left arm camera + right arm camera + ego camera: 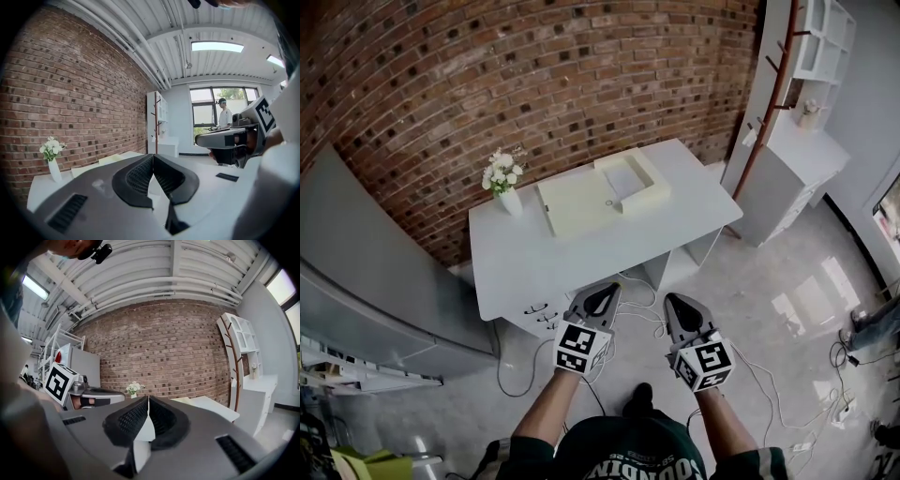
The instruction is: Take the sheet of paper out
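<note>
Though cream box (654, 183) lies open, interior indistinct

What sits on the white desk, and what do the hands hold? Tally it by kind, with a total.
Vase of white flowers: 1
Cream box, open, lid laid flat: 1
Tools: 2, left tool and right tool, both shut
Total: 4

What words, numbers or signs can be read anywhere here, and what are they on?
No whole word can be read.
On the shirt: pale print, cut off by the picture's edge, unreadable.
On the left gripper and right gripper: black-and-white square markers on their cubes, no letters or digits.
</note>
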